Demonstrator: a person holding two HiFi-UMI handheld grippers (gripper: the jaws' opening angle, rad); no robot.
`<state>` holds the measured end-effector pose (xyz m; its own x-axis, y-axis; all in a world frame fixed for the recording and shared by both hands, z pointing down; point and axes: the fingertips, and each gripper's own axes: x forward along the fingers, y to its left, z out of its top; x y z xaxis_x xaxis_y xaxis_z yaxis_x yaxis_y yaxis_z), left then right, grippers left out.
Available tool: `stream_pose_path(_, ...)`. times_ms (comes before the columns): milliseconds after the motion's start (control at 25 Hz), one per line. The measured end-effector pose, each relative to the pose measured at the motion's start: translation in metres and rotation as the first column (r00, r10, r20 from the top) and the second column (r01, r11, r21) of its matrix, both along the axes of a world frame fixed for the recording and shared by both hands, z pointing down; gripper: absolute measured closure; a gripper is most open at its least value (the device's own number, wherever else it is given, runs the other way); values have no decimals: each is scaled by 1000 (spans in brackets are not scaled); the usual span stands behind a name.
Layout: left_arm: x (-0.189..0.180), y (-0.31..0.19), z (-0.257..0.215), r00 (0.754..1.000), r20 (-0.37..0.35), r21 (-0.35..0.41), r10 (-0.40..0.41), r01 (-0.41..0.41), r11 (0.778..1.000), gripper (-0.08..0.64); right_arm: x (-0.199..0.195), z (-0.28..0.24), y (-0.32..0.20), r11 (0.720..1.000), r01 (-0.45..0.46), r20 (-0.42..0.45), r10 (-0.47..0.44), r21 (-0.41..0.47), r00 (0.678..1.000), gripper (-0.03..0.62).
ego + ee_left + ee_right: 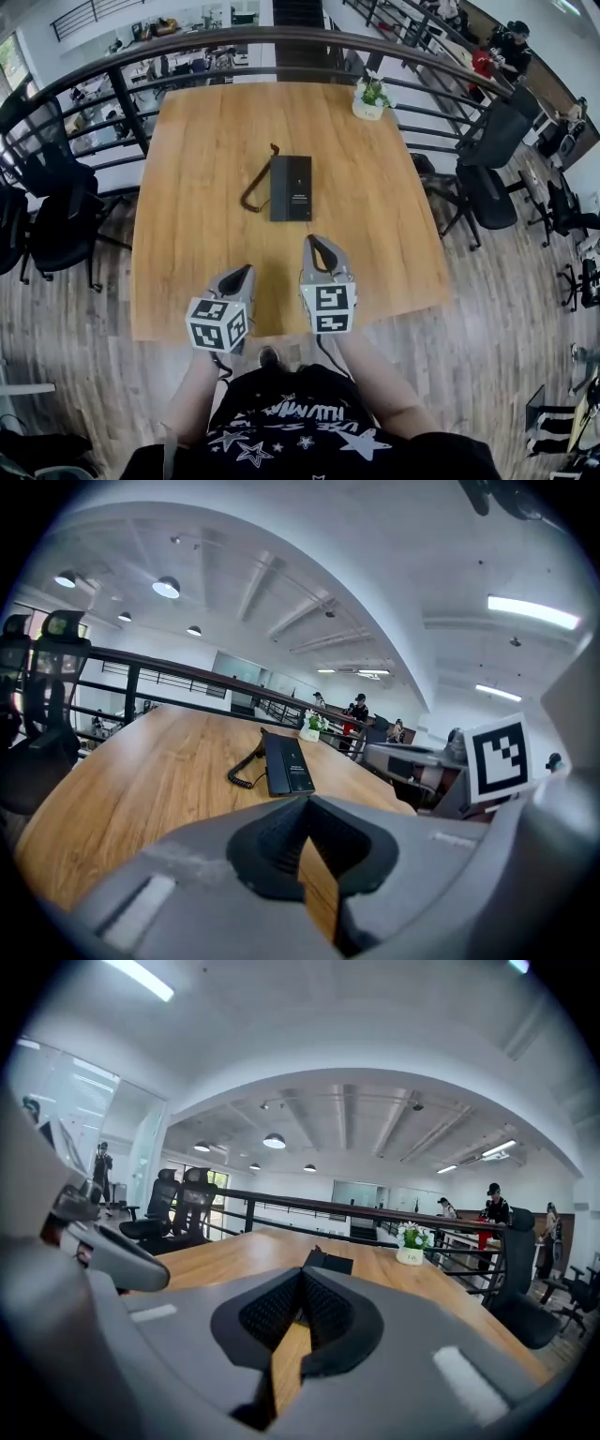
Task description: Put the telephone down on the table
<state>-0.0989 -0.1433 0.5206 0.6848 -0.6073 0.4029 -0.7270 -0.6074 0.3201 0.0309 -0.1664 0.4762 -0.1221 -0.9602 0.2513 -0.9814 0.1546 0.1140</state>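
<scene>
The black telephone (291,187) lies flat on the middle of the wooden table (206,141), its coiled cord (253,192) curling off its left side. Both grippers hover over the table's near edge, well short of the telephone. My left gripper (248,269) is shut with nothing between its pads. My right gripper (314,240) sits a little further forward and is also shut and empty. In the left gripper view the telephone (286,766) lies ahead of the closed tips (307,801). In the right gripper view the telephone (328,1262) peeks just above the closed tips (302,1271).
A small potted plant (371,97) stands at the table's far right corner. A dark metal railing (281,37) runs behind the table. Black office chairs stand at the left (47,216) and right (487,178). People sit far off at the upper right.
</scene>
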Motion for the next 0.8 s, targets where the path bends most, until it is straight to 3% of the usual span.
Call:
stream_pose_path(280,0,28,0,999,14,-15,-34,34,999,558,-15,-5,36,996,84,29,-84,12,996,594)
stream_pose_path(440,10,60,-2,999,26,-29,-33,34,999,558,-6,4,68,997,75,80,-74,-18,994,594)
stream_pose_path(800,20,126,-14,998,36,-5,-44,45,999,558,8,-1,136,996,91,87,-89,-18,992,594)
